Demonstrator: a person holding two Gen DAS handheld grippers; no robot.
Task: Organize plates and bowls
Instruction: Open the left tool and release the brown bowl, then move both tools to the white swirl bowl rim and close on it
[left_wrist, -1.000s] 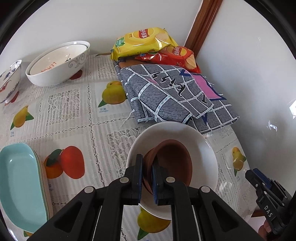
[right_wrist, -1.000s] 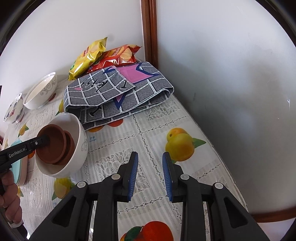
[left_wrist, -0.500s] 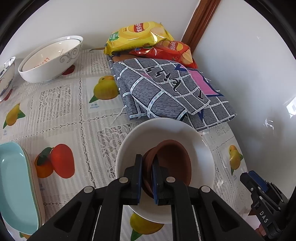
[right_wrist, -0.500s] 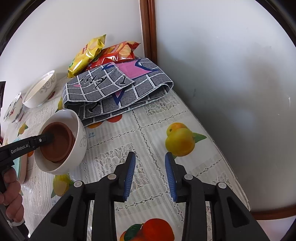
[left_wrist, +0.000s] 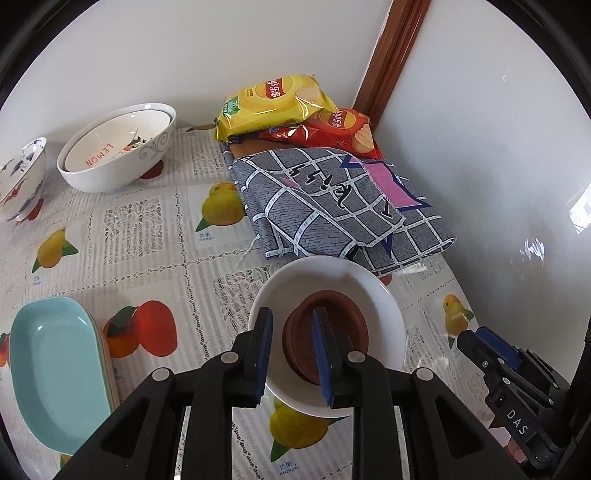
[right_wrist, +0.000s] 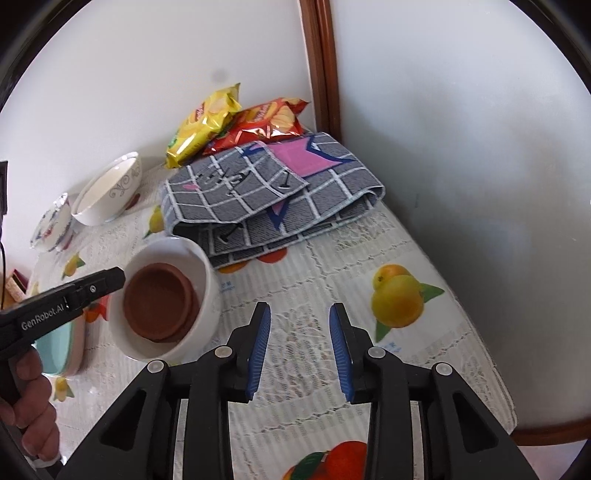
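Inside white bowl (right_wrist: 207, 295), perhaps two brown saucers (right_wrist: 159, 304).

The blue-patterned bowl (left_wrist: 20, 181) at the tabletop's left edge is cut off by the frame. The left fingers (left_wrist: 325, 354) hide the brown dishes' (left_wrist: 332, 325) near rim.

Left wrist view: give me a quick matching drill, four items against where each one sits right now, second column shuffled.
Items:
1. brown dishes
2. teal tray
3. yellow chip bag
4. LEMON bowl

Places:
A. partly on top of the red chip bag, by the wooden trim
B. near table edge, far left
C. inside the white bowl, under the open left gripper
D. near the back wall, nested in a larger white bowl

Pairs: 1-C, 2-B, 3-A, 4-D
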